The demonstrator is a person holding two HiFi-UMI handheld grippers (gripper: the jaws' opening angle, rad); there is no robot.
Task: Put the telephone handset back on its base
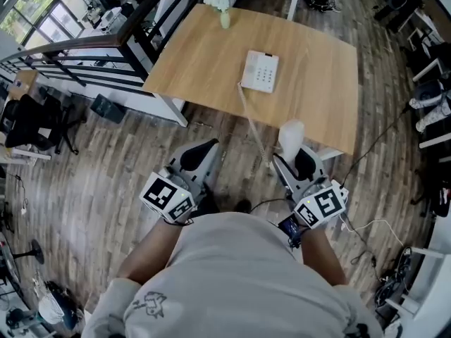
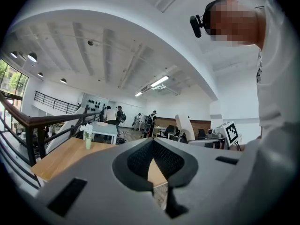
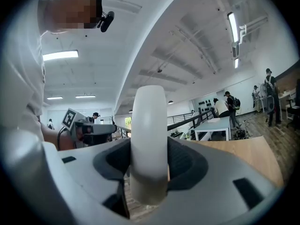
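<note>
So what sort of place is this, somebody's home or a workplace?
Most likely an open-plan office or lab. A telephone base sits on a wooden table beside a railing, with an office chair nearby and people at worktables farther back.

Bright even light, fisheye-warped edges

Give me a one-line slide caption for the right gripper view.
Right gripper holding the white telephone handset between its jaws, with the wooden table ahead.
</note>
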